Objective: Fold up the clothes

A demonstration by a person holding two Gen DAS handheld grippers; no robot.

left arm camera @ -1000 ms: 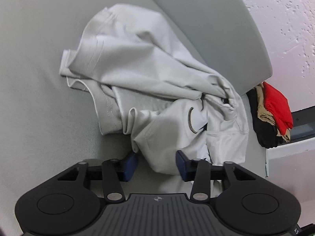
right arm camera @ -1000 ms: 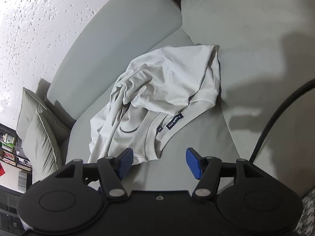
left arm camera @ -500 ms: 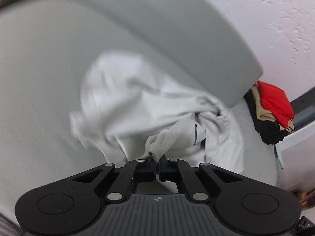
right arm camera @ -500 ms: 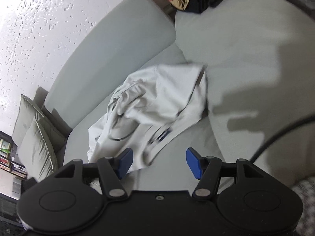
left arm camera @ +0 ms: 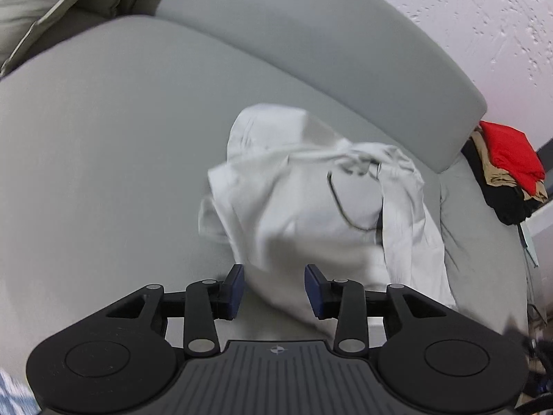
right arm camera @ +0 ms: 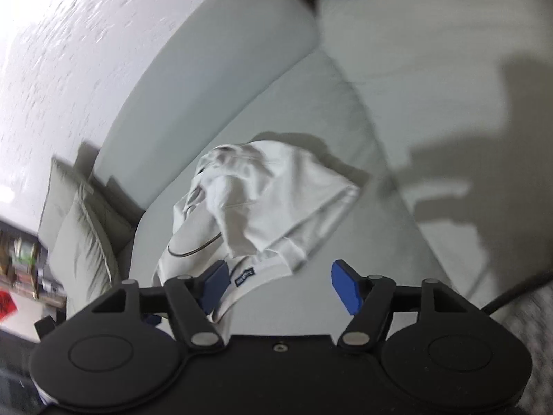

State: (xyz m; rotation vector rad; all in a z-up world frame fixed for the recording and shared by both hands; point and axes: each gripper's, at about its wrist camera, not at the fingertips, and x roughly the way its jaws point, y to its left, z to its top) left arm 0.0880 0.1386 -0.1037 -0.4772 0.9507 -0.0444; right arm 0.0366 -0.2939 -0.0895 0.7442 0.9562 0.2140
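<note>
A crumpled white T-shirt (left arm camera: 311,214) lies bunched on the grey sofa seat (left arm camera: 103,173). My left gripper (left arm camera: 274,288) is open, and a fold of the shirt sits between its blue pads without being pinched. In the right wrist view the same shirt (right arm camera: 276,200) shows its neck label (right arm camera: 244,272) near the front. My right gripper (right arm camera: 280,285) is open and empty, with the shirt's collar edge beside its left pad.
The sofa backrest (left arm camera: 328,55) runs behind the shirt. A stack of red, tan and black clothes (left arm camera: 508,176) sits at the sofa's right end. Grey-green cushions (right arm camera: 79,228) lean at the other end. A black cable (right arm camera: 518,290) crosses the lower right.
My left gripper pinched the shirt, pulled it up and back, then opened and let it go. The shirt is more bunched. My right gripper stayed open and drew closer to the collar.
</note>
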